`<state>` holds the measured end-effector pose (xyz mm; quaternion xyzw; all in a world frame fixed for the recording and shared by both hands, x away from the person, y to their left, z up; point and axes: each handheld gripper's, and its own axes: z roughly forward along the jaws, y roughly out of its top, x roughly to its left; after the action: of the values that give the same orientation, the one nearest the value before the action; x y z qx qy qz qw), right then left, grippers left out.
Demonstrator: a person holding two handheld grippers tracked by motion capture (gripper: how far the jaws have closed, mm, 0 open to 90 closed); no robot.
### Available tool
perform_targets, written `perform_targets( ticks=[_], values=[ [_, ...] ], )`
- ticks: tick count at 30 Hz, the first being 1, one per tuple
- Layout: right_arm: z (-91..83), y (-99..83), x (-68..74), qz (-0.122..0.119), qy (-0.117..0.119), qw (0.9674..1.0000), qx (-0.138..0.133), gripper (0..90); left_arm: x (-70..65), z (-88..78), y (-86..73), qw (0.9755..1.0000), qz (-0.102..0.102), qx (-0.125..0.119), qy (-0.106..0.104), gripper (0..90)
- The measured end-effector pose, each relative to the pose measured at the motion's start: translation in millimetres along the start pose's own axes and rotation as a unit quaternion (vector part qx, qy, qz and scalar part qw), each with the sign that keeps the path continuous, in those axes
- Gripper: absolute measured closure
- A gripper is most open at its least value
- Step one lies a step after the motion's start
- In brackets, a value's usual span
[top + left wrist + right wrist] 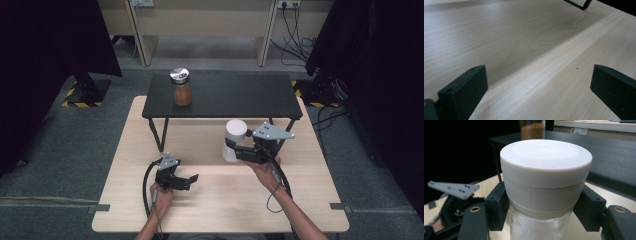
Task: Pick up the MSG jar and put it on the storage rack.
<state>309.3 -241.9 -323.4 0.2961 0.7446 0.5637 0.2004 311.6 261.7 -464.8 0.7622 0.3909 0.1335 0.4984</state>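
The left gripper (186,181) hovers low over the light wooden table (220,200), jaws spread wide with nothing between them. Beyond it, the right gripper (234,150) pinches one clear glass jar (234,140) with a broad white lid (546,157), gripping just under the lid. Farther off, one brown-filled jar (182,90) with a silver lid stands on the single black shelf (235,95). Two jars in all.

The white jar (546,182) is cut off at the bottom of the right gripper view. The brown jar (532,129) behind it has its top cut off and looks blurry.
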Motion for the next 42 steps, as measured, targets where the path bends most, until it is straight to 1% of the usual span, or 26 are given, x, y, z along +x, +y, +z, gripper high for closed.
perform_targets(
  ticks=[4, 9, 13, 17, 21, 25, 29, 35, 39, 42],
  values=[
    [5.5, 21.3, -0.9, -0.003, 0.01, 0.9999, 0.001, 35.6, 0.1, 0.0, 0.0, 1.0, -0.001, 0.0, 0.0, 0.5],
    [12.5, 48.5, -4.2, 0.003, 0.021, 0.9998, -0.001, 35.6, 0.2, -0.1, 0.3, 1.0, 0.0, 0.001, 0.0, 0.6],
    [18.9, 69.7, -1.6, -0.004, 0.017, 0.9999, -0.002, 35.6, 0.2, -0.1, 0.3, 1.0, 0.0, 0.001, 0.0, 0.6],
    [25.9, 87.5, 0.2, -0.004, 0.01, 0.9999, -0.004, 35.6, 0.6, -0.2, 0.2, 1.0, -0.001, 0.0, -0.001, 0.6],
    [34.1, 102.1, 1.3, -0.002, -0.001, 1.0, -0.005, 35.6, 0.5, -0.3, 0.1, 1.0, -0.003, 0.0, -0.001, 0.6],
    [43.8, 113.6, 0.9, 0.007, -0.015, 0.9998, -0.009, 35.6, 1.1, -0.5, 0.5, 1.0, -0.001, 0.002, -0.001, 0.6],
    [55.7, 123.7, 2.9, 0.011, -0.036, 0.9993, -0.009, 35.6, 1.0, -0.5, 0.3, 1.0, -0.001, 0.001, -0.001, 0.6],
    [74.9, 131.8, 2.6, 0.023, -0.066, 0.9975, -0.009, 35.6, 1.4, -0.6, 0.4, 1.0, -0.001, 0.001, -0.002, 0.6],
    [85.8, 136.7, 4.8, 0.019, -0.087, 0.996, -0.001, 35.6, 1.3, -0.4, 0.5, 1.0, -0.001, 0.001, -0.002, 0.6],
    [93.2, 138.5, 5.7, 0.021, -0.099, 0.9949, 0.001, 35.6, 1.2, -0.3, 0.1, 1.0, -0.001, 0.0, -0.002, 0.7]
  ],
)
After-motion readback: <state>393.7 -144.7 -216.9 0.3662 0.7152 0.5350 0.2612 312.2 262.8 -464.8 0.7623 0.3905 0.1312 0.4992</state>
